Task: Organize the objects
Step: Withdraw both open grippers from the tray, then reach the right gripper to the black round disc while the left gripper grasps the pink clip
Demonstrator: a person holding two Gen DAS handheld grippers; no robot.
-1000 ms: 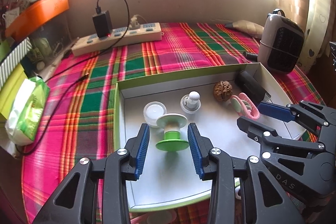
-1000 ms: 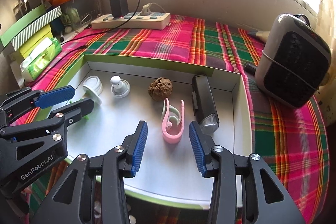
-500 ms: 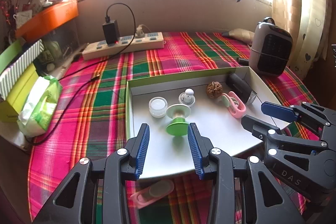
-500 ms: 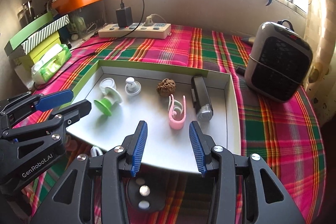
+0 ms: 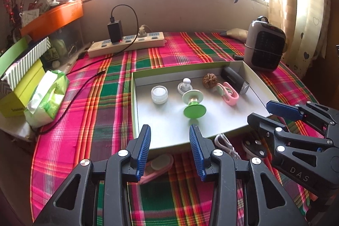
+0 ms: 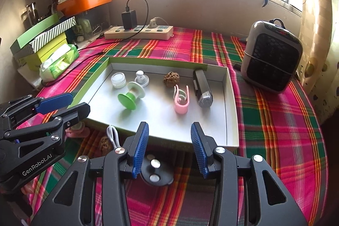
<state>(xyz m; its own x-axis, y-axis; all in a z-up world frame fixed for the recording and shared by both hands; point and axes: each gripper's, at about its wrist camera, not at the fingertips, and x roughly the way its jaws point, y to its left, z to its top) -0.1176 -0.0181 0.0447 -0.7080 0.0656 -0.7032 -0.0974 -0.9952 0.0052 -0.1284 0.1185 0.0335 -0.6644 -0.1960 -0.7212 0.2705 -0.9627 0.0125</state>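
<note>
From here I see the table under its pink, green and orange plaid cloth (image 6: 275,120), its right part bare and free of clutter, while its left edge is crowded with stacked green and striped cardboard boxes (image 6: 42,39); print on the lowest one is too small for me to read. The shallow white cardboard tray with a lime-green rim (image 5: 211,126) sits mid-table, its near edge just ahead of both tools. The grey and black portable heater (image 6: 273,56) stands beside the tray's far right corner; its red display is unreadable.

My left hand-held gripper (image 5: 169,151) hangs with its blue pads parted and nothing between them; seen from the right camera its side reads "GenRobot.AI". My right hand-held gripper (image 6: 167,149) is likewise parted and empty; the left camera shows "DAS" on it.

In the tray lie a black and silver rectangular device (image 6: 202,88), a green and white spool-shaped toy (image 6: 130,95) tipped on its side, a pink plastic clip (image 6: 181,101), a clear small jar (image 6: 118,80), a brown wrinkled walnut (image 6: 171,78) and a white knobbed stopper (image 6: 141,78).

Outside the near edge, partly hidden by the fingers, lie a black disc with three silver studs (image 6: 155,171), a white cable (image 5: 224,144) and a pink flat case (image 5: 159,166).
</note>
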